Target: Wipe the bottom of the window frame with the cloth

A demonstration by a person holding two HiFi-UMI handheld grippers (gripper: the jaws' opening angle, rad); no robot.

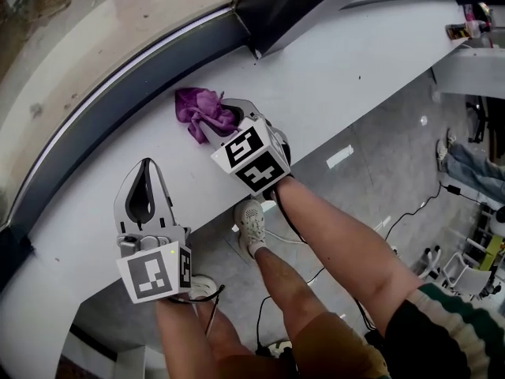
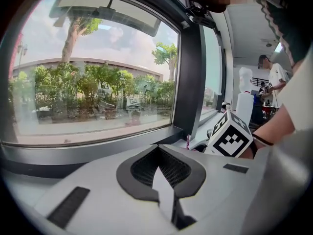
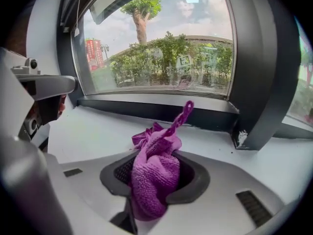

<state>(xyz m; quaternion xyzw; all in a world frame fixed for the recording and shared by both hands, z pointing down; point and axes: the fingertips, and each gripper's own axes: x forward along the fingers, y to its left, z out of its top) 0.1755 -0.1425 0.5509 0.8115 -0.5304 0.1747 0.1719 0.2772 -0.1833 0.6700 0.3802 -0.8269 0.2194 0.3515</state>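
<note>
The purple cloth (image 1: pixel 202 114) is bunched up on the white sill (image 1: pixel 339 69). It is clamped between the jaws of the right hand-held gripper (image 1: pixel 227 118), which are closed tight on it. In the right gripper view the cloth (image 3: pixel 152 173) fills the gap between the dark pads, and one thin tail sticks up toward 1 o'clock. Its far folds spill out past the jaw tips onto the sill.

The cloth is not touching the window frame. A strip of bare sill separates it from the dark grey bottom rail (image 1: pixel 138 73), which curves past at its 10 to 11 o'clock. The rail (image 3: pixel 161 109) runs across just beyond the cloth in the right gripper view, and a dark upright post (image 3: pixel 259 82) stands at 2 o'clock. The glass (image 1: pixel 71 30) lies above the rail.

The right gripper's marker cube (image 1: pixel 252 158) sits at 5 o'clock of the cloth. The left hand-held gripper (image 1: pixel 145 166) is well apart from the cloth, at its 7 o'clock, pointing toward the rail. Its jaws are together at the tips with nothing between them, and the left gripper view shows only white sill through the slit behind them.

Under the sill edge, at 6 o'clock, are the person's bare legs, a pale shoe (image 1: pixel 251 226) and a grey floor (image 1: pixel 379 152) with cables trailing across it.
</note>
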